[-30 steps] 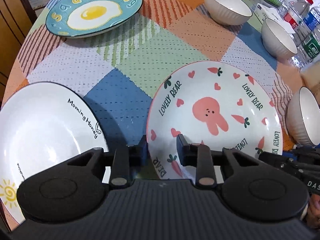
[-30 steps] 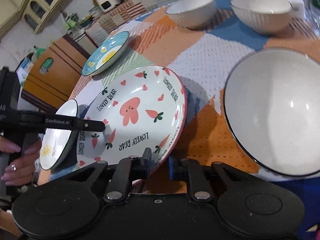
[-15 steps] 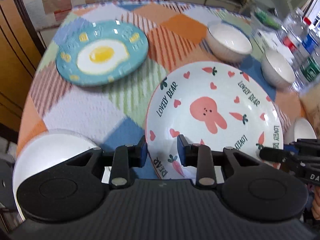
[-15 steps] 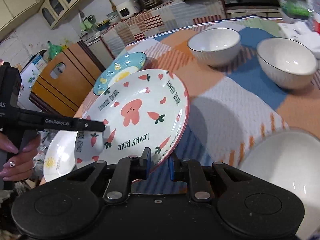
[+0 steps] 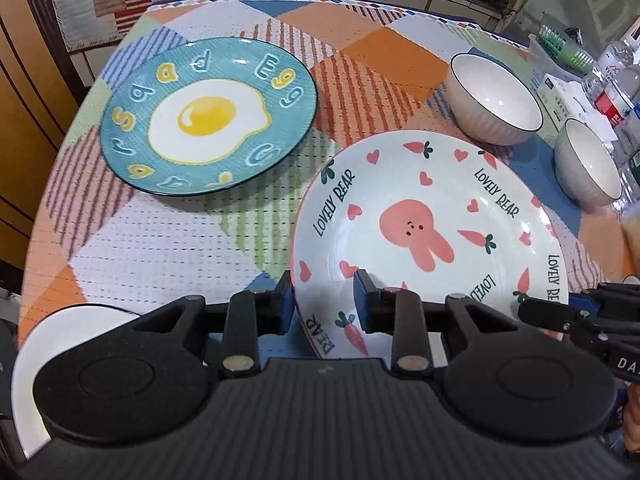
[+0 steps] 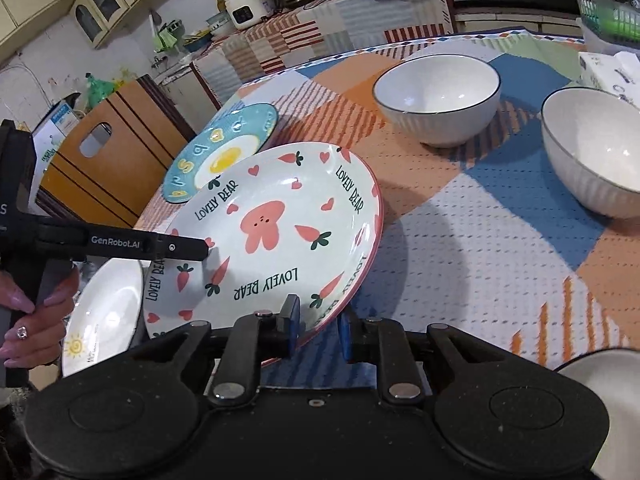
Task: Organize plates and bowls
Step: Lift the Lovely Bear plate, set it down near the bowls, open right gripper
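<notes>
The white "Lovely Bear" rabbit plate (image 5: 432,216) is held above the table, tilted. My left gripper (image 5: 324,300) is shut on its near-left rim. My right gripper (image 6: 318,326) is shut on its opposite rim; the plate shows in the right wrist view (image 6: 276,240). A blue fried-egg plate (image 5: 208,116) lies on the table beyond, also in the right wrist view (image 6: 224,152). A white sun plate (image 6: 104,316) lies low at the left, below the held plate. Two white bowls (image 6: 438,98) (image 6: 596,152) stand at the back right.
A third bowl's rim (image 6: 600,392) shows at the right wrist view's lower right. Water bottles (image 5: 612,80) and a tissue box (image 5: 568,96) crowd the table's far right edge. A wooden cabinet (image 6: 108,168) stands left of the table.
Both grippers have lifted the rabbit plate higher and carried it toward the blue egg plate. The sun plate and near bowl have slid out toward the views' lower edges.
</notes>
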A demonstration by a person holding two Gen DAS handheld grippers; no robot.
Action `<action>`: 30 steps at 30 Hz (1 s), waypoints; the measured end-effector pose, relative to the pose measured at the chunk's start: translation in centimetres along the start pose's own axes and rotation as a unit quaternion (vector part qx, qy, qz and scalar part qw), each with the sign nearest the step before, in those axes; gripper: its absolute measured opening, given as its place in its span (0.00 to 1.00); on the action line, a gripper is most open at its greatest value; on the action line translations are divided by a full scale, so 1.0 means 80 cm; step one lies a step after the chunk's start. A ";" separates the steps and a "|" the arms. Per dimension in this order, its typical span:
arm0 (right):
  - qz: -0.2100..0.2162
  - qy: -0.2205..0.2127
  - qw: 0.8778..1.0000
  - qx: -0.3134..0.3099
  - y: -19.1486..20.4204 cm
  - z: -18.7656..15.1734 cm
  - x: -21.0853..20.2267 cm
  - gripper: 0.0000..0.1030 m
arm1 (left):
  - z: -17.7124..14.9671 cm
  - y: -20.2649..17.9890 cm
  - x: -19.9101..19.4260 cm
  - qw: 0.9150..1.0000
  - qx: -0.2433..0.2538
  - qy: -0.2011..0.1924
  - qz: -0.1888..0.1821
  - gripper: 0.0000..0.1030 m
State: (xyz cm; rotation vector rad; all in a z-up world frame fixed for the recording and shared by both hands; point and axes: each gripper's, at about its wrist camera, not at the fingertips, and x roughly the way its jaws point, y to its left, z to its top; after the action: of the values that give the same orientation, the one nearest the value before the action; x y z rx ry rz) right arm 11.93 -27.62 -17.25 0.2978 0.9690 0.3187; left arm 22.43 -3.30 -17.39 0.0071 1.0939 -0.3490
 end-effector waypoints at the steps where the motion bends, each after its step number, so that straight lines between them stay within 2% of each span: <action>1: -0.004 0.003 1.000 0.001 -0.002 0.003 0.000 0.25 | 0.001 -0.003 0.002 1.000 0.002 -0.002 -0.001 0.27; 9: -0.028 0.031 0.999 -0.009 -0.019 0.018 0.011 0.27 | 0.005 -0.019 0.032 1.000 0.000 0.011 0.001 0.28; 13: -0.049 0.047 0.997 -0.024 -0.019 0.021 0.019 0.29 | 0.003 -0.021 0.038 1.000 -0.006 0.026 -0.001 0.28; 19: -0.073 0.069 0.995 -0.008 -0.019 0.023 0.028 0.33 | -0.003 -0.027 0.034 0.999 -0.003 0.031 0.013 0.28; 23: -0.098 0.059 0.993 -0.025 -0.009 0.027 0.015 0.36 | -0.006 -0.023 0.024 0.999 -0.007 0.036 0.014 0.28; 25: -0.090 0.053 0.994 -0.016 -0.009 0.029 0.003 0.39 | -0.008 -0.022 0.015 0.999 -0.009 0.032 0.012 0.29; 30: -0.070 0.030 0.997 -0.026 0.004 0.031 -0.032 0.40 | -0.018 -0.025 -0.021 1.000 -0.002 0.019 0.000 0.38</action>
State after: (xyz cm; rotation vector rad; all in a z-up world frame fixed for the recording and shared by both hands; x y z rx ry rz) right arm 12.64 -28.59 -13.91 0.1720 1.0341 0.2262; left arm 19.96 -4.46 -16.27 0.0100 1.1330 -0.3478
